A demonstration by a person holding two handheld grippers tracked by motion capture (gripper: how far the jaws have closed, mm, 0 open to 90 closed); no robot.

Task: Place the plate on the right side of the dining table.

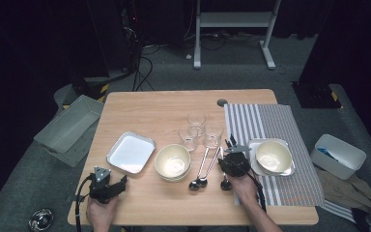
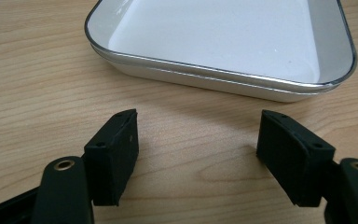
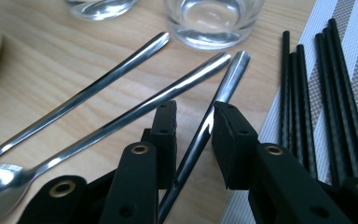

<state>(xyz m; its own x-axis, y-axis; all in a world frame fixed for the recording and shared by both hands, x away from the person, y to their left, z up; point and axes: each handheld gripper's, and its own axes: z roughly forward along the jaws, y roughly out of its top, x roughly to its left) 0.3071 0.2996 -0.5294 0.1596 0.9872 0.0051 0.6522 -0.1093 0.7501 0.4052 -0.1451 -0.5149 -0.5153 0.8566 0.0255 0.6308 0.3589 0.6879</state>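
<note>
Step in hand: right tool (image 3: 193,128) straddling the handle of the rightmost spoon (image 3: 223,88) on the worktop (image 1: 154,111). Pads a little apart, handle between them, right pad about touching it, left pad showing a small gap; no firm pinch. Judged as either just before a grab or just after a set-down; cannot tell which. Spoon flat on the wood, just left of the striped mat (image 1: 270,121), beside two more spoons (image 3: 121,70) fanned out to its left, handle tips near the glasses (image 1: 198,128). Black chopsticks (image 3: 307,93) lying right of the spoon, at the mat's edge.

Left tool (image 2: 198,149) spread wide, nothing between the pads, low over bare wood just in front of the white tray (image 2: 223,42), parked.

Next move, if a pickup: squeeze square on the thin handle, lift straight, avoid dragging the neighbour spoon or knocking the chopsticks. Slippery narrow metal, likely to pivot in the pads.

Containers: white tray empty. Cream bowl (image 1: 173,162) mid-worktop, looks stacked on another, nothing seen inside. Second cream bowl (image 1: 273,155) sitting in a second tray (image 1: 254,145) on the mat, nothing seen inside. Three glasses look empty. Grey bin (image 1: 70,125) off the left edge, white bin (image 1: 338,154) to the right, contents unclear.
</note>
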